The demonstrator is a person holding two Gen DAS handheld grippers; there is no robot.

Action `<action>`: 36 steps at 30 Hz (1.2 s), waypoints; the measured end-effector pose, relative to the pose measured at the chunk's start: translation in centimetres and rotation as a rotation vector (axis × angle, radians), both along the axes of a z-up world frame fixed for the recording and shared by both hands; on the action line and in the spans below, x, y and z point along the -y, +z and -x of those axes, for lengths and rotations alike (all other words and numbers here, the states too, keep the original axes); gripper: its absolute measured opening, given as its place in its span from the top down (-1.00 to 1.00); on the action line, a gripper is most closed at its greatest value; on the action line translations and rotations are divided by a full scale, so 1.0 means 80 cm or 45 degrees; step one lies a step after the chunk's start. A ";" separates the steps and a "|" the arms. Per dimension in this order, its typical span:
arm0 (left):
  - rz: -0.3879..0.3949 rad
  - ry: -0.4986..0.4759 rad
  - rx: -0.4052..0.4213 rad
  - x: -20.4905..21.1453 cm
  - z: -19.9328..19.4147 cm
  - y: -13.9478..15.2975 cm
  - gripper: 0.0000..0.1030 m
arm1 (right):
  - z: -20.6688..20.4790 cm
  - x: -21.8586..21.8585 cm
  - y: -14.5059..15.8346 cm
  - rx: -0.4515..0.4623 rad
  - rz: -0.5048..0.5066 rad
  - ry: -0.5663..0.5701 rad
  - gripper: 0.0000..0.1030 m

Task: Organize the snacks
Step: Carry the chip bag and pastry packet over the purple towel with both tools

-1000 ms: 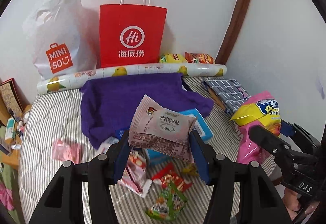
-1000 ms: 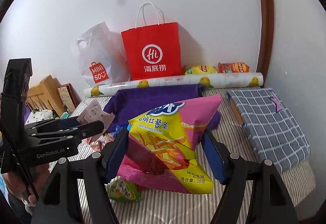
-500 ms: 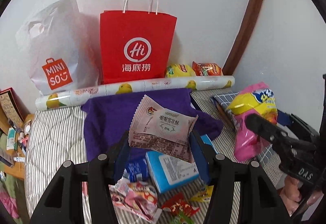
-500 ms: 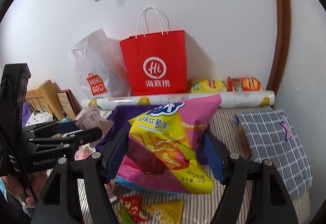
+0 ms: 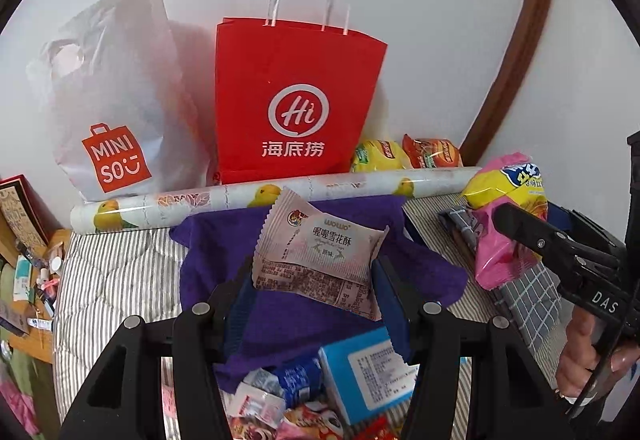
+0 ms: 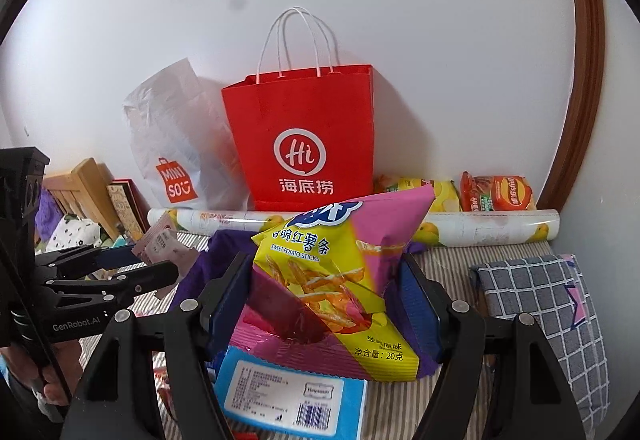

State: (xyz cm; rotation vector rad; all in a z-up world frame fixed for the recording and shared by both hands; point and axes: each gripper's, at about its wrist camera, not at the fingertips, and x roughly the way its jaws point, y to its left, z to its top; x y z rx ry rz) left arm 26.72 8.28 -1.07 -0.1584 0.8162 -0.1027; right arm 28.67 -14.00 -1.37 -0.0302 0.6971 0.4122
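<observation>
My left gripper (image 5: pixel 314 280) is shut on a pale pink snowflake-crisp packet (image 5: pixel 320 252), held up over a purple cloth (image 5: pixel 224 240). My right gripper (image 6: pixel 324 292) is shut on a pink and yellow sweet potato sticks bag (image 6: pixel 332 272); that bag (image 5: pixel 506 216) also shows at the right of the left wrist view. A red paper bag (image 5: pixel 296 108) (image 6: pixel 304 144) stands open-topped against the wall ahead, with a white Miniso plastic bag (image 5: pixel 116 108) (image 6: pixel 176 148) to its left. A blue box (image 5: pixel 368 376) (image 6: pixel 288 392) and several loose snack packets (image 5: pixel 272 408) lie on the striped bed below.
A roll of lemon-print paper (image 5: pixel 280 192) lies in front of the bags. Yellow (image 6: pixel 436 196) and orange (image 6: pixel 496 196) chip packets sit behind it by the wall. A folded checked cloth (image 6: pixel 540 316) lies at the right. Wooden shelf clutter (image 5: pixel 28 240) borders the bed's left.
Both grippers have carried their packets forward toward the bags at the wall, which look larger and nearer. The loose snacks have slid down to the bottom of both views.
</observation>
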 end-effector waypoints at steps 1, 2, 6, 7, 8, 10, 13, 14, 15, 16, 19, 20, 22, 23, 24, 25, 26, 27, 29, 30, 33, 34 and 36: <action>0.003 0.001 0.000 -0.002 -0.004 0.000 -0.07 | -0.005 0.000 -0.001 -0.004 -0.002 -0.003 -0.39; 0.004 0.005 0.002 -0.005 -0.009 -0.001 -0.07 | -0.010 0.000 -0.001 -0.006 -0.005 -0.004 -0.39; 0.009 0.015 -0.001 -0.011 -0.027 -0.004 -0.07 | -0.034 -0.001 -0.003 -0.017 -0.030 -0.017 -0.39; 0.013 0.017 -0.004 -0.012 -0.033 -0.004 -0.07 | -0.039 -0.002 -0.003 -0.020 -0.038 -0.018 -0.39; 0.017 0.020 -0.008 -0.014 -0.038 -0.005 -0.07 | -0.045 -0.002 -0.005 -0.026 -0.045 -0.019 -0.39; 0.013 0.023 -0.009 -0.015 -0.047 -0.005 -0.07 | -0.058 -0.005 -0.009 -0.042 -0.060 -0.015 -0.39; -0.002 0.029 -0.004 -0.017 -0.059 -0.006 -0.07 | -0.074 -0.013 -0.018 -0.068 -0.059 -0.002 -0.39; 0.002 0.031 -0.009 -0.019 -0.065 -0.009 -0.07 | -0.078 -0.015 -0.021 -0.075 -0.053 0.004 -0.39; 0.007 0.032 -0.014 -0.020 -0.069 -0.012 -0.07 | -0.083 -0.019 -0.025 -0.083 -0.044 0.011 -0.39; 0.009 0.034 -0.019 -0.022 -0.073 -0.015 -0.07 | -0.088 -0.022 -0.031 -0.092 -0.035 0.019 -0.39; 0.006 0.044 -0.037 -0.028 -0.088 -0.027 -0.07 | -0.100 -0.027 -0.043 -0.117 -0.025 0.033 -0.39; 0.006 0.050 -0.044 -0.031 -0.092 -0.030 -0.07 | -0.104 -0.028 -0.046 -0.121 -0.026 0.034 -0.39; 0.010 0.061 -0.053 -0.036 -0.098 -0.037 -0.07 | -0.111 -0.029 -0.051 -0.118 -0.025 0.030 -0.39; 0.014 0.069 -0.059 -0.039 -0.100 -0.042 -0.07 | -0.114 -0.030 -0.053 -0.117 -0.019 0.031 -0.39; 0.018 0.075 -0.066 -0.042 -0.103 -0.047 -0.07 | -0.117 -0.031 -0.057 -0.119 -0.012 0.032 -0.39; 0.020 0.078 -0.073 -0.043 -0.105 -0.052 -0.07 | -0.120 -0.031 -0.062 -0.126 -0.006 0.033 -0.39; 0.022 0.081 -0.085 -0.044 -0.108 -0.058 -0.07 | -0.123 -0.031 -0.066 -0.132 -0.003 0.033 -0.39; 0.014 0.082 -0.107 -0.044 -0.112 -0.065 -0.07 | -0.128 -0.032 -0.072 -0.149 0.008 0.029 -0.39; -0.001 0.079 -0.136 -0.042 -0.118 -0.074 -0.07 | -0.135 -0.031 -0.080 -0.174 0.023 0.028 -0.39; 0.000 0.076 -0.144 -0.041 -0.120 -0.079 -0.07 | -0.137 -0.030 -0.083 -0.180 0.022 0.023 -0.39; -0.002 0.071 -0.180 -0.041 -0.123 -0.091 -0.07 | -0.142 -0.028 -0.094 -0.202 0.040 0.020 -0.39; -0.007 0.074 -0.187 -0.041 -0.124 -0.093 -0.07 | -0.144 -0.028 -0.099 -0.214 0.051 0.019 -0.39; -0.009 0.085 -0.200 -0.044 -0.128 -0.098 -0.07 | -0.147 -0.029 -0.108 -0.242 0.062 0.025 -0.39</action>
